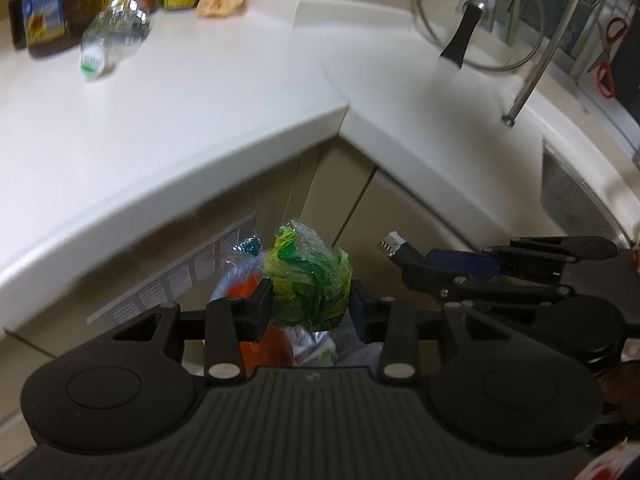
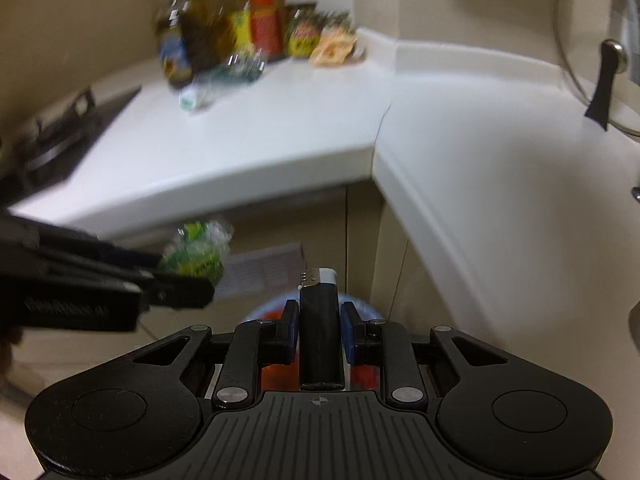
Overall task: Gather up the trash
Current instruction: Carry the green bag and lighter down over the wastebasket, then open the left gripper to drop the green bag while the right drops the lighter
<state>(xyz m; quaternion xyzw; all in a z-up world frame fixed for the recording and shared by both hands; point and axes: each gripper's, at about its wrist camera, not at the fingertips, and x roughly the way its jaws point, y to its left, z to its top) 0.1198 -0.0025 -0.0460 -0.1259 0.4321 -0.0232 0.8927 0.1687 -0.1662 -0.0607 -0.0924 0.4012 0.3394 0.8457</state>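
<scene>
Two grippers are hovering near the countertop [image 1: 180, 120] corner; no label is reading clearly; left gripper [image 1: 311, 300] is pinching a crumpled green wrapper [image 1: 310, 284]; right gripper [image 2: 320, 330] is clamping a black lighter [image 2: 320, 320].

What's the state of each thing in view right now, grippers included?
left gripper: shut on the crumpled green wrapper
crumpled green wrapper: held, off the counter
right gripper: shut on the black lighter
black lighter: held, metal end forward
clear plastic bottle: lying on its side on the counter
glass pot lid: standing on edge
trash bin: below the grippers, mostly hidden
</scene>
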